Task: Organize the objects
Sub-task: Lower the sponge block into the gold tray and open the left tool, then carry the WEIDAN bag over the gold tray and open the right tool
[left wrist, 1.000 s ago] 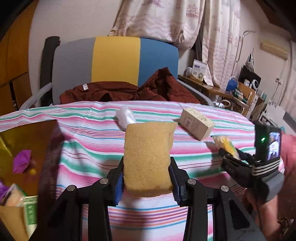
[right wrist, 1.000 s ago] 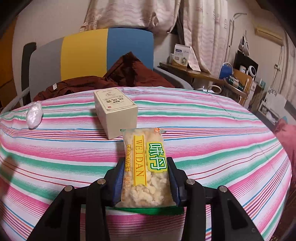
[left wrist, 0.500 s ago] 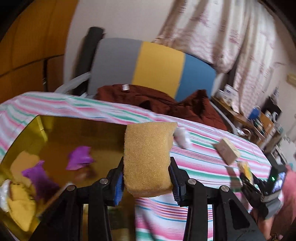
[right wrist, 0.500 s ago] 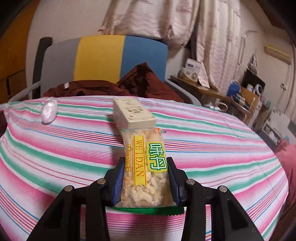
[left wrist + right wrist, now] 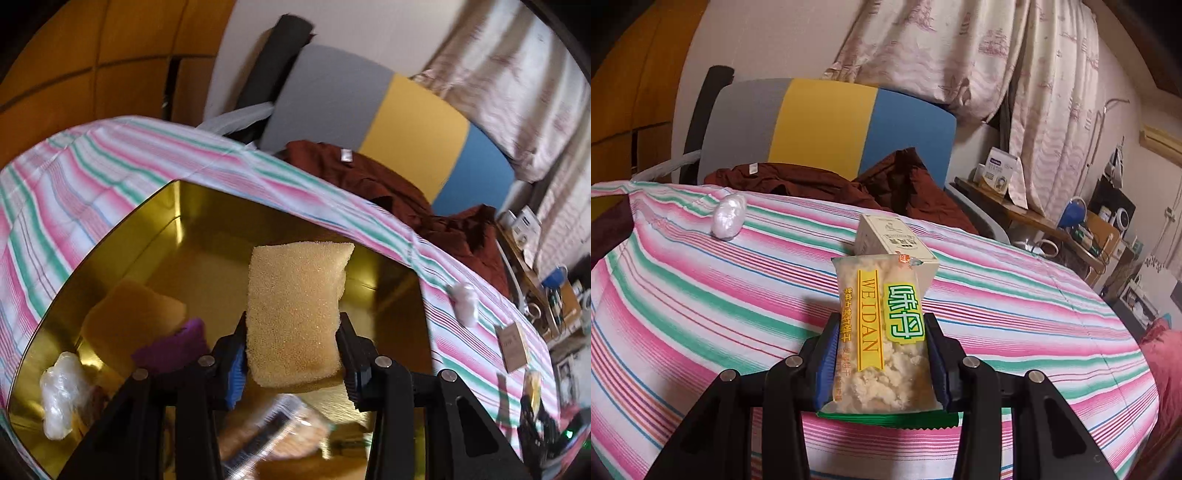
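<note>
My left gripper (image 5: 291,354) is shut on a yellow sponge (image 5: 295,310) and holds it above the open gold box (image 5: 122,236), over its middle. The box holds another sponge (image 5: 129,321), a purple wrapper (image 5: 173,347), a white plastic wad (image 5: 61,391) and a clear packet (image 5: 273,432). My right gripper (image 5: 881,354) is shut on a WEIDAN snack packet (image 5: 882,332) and holds it above the striped tablecloth (image 5: 701,295). A beige carton (image 5: 894,240) stands just behind the packet. A white plastic wad (image 5: 728,220) lies at the far left of the table.
A grey, yellow and blue chair (image 5: 820,125) with a dark red garment (image 5: 820,184) stands behind the table. A cluttered side shelf (image 5: 1052,218) is at the right. In the left wrist view the carton (image 5: 513,347) and the other wad (image 5: 465,302) lie right of the box.
My left gripper has swung left with the sponge, from over the tablecloth to above the gold box. My right gripper has turned slightly with the snack packet still in it.
</note>
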Action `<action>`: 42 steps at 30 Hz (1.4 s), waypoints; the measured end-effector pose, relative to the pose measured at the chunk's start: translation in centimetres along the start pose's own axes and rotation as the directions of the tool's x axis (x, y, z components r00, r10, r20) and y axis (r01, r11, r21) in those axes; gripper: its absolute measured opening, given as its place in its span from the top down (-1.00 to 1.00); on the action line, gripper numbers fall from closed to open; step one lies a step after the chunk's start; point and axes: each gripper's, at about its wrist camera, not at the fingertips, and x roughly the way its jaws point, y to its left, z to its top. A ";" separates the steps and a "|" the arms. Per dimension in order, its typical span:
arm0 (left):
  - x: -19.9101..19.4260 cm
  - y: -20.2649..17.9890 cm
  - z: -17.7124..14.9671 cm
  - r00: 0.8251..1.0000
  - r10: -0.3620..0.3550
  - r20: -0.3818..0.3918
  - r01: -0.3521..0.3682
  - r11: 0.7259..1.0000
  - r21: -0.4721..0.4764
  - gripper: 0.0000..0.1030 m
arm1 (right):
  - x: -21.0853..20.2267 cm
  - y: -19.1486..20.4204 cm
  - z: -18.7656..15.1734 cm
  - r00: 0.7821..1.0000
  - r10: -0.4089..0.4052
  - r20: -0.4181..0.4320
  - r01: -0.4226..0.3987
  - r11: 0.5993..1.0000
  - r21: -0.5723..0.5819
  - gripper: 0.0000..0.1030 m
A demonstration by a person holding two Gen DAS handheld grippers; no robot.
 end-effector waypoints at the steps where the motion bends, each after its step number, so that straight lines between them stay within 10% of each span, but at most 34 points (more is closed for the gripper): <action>1: 0.3 0.5 0.2 1.000 0.004 -0.011 -0.004 1.000 -0.014 0.17 | 0.0 0.1 0.0 1.000 0.003 -0.001 -0.003 1.000 -0.005 0.17; 6: 1.2 2.0 0.6 0.999 0.032 -0.034 -0.035 0.997 -0.072 0.12 | 0.4 0.2 0.0 1.000 0.005 -0.018 -0.006 1.000 -0.004 0.17; 9: 1.1 2.5 0.7 0.999 0.035 -0.022 -0.037 0.994 -0.099 -0.41 | 0.4 -0.1 -0.2 1.000 0.005 -0.019 -0.005 1.000 0.011 0.17; 14: -0.5 1.7 -0.4 0.999 -0.002 0.040 0.004 0.998 -0.060 -0.59 | 0.2 0.2 -0.2 1.000 -0.001 -0.020 0.001 1.000 0.003 0.17; 23: -4.0 0.4 -2.7 0.990 -0.041 0.132 0.033 0.997 0.064 -0.83 | -2.0 2.7 1.2 0.982 0.186 -0.037 -0.184 0.981 0.060 0.17; 36: -6.0 2.6 -5.3 0.988 -0.085 0.130 0.074 0.994 0.083 -0.83 | -8.7 18.4 7.8 0.806 0.592 0.020 -0.592 0.806 -0.003 0.17; 42: -6.6 3.8 -5.8 0.988 -0.071 0.135 0.064 0.996 0.054 -0.87 | -7.2 23.7 9.4 0.776 0.626 -0.082 -0.627 0.779 0.017 0.17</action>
